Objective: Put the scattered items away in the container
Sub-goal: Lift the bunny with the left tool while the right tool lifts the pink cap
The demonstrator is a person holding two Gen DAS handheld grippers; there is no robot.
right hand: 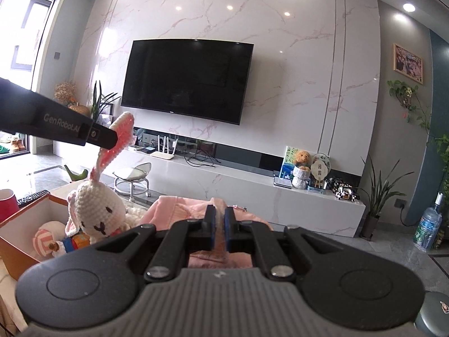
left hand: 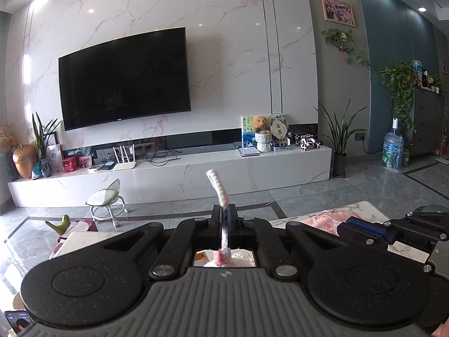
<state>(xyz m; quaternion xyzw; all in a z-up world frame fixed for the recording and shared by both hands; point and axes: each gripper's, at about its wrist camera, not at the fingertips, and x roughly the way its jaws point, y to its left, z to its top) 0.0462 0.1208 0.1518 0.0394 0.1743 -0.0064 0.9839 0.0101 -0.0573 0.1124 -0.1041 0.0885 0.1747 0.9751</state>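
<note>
carrying two items at once looks like the step in hand: the left gripper (left hand: pixel 224 219) is clamped on one ear of the crochet rabbit (right hand: pixel 96 210), which hangs at 9 o'clock over the open box (right hand: pixel 16 216). the right gripper (right hand: pixel 220 224), nearly level, pinches the pink garment (right hand: pixel 179 210). next, each likely needs lowering into the box before the jaws part. the tv (right hand: pixel 188 82) sits far off at 12 o'clock.

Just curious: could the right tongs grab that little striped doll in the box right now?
Probably not: the right tongs are shut on the pink garment, and the crochet rabbit hangs partly before the striped doll.
</note>
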